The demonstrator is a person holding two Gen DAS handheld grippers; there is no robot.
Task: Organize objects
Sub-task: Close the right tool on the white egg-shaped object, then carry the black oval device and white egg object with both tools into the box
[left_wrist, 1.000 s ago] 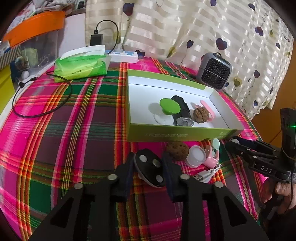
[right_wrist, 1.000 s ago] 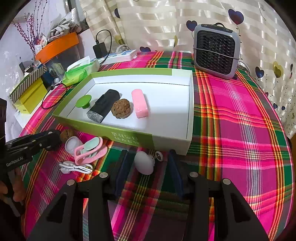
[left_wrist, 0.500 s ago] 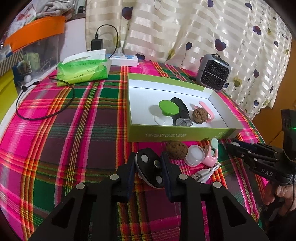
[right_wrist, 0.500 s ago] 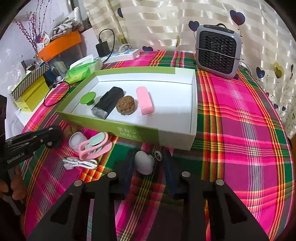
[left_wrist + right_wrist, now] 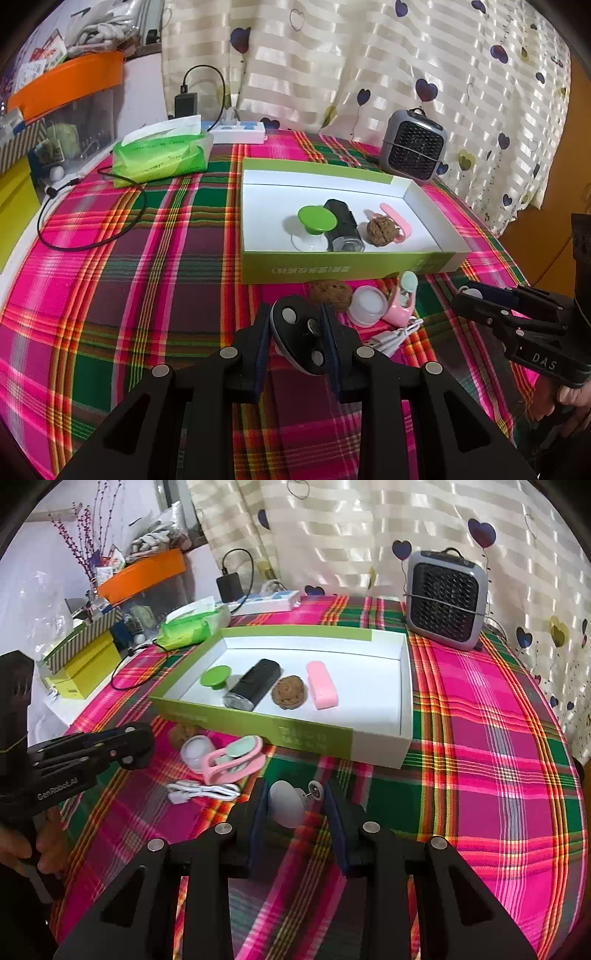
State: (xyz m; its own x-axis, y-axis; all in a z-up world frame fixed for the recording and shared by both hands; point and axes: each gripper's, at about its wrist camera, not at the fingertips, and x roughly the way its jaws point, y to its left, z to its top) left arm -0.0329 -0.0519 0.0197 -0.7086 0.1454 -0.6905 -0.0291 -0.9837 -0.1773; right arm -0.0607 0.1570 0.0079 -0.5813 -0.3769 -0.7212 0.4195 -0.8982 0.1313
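- The green-rimmed box (image 5: 404,686) sits mid-tabletop and holds four things in a row: a green-topped knob (image 5: 215,676), a black flashlight-like device (image 5: 255,688), a walnut (image 5: 289,697) and a pink case (image 5: 322,689). By my reading, the sorting is partly done.
- The left gripper (image 5: 297,338) has its fingers pinching a grey disc (image 5: 301,334) with round metal studs, lifted just in front of the box's near wall.
- The right gripper (image 5: 293,805) has its fingers around a small grey rounded piece (image 5: 286,806) with a metal pin; the left finger touches it, but whether the right finger bears on the pin I cannot tell.
- Left on the plaid tabletop (image 5: 498,775) by the box's near wall: a second walnut (image 5: 331,293), a white round lid (image 5: 367,305), a pink clip (image 5: 236,757) and a white cable (image 5: 203,789).
- Readable writing: "DAS" on the right gripper's body, "GenRobot.AI" on the left one's. The box's near wall has print too small to read.
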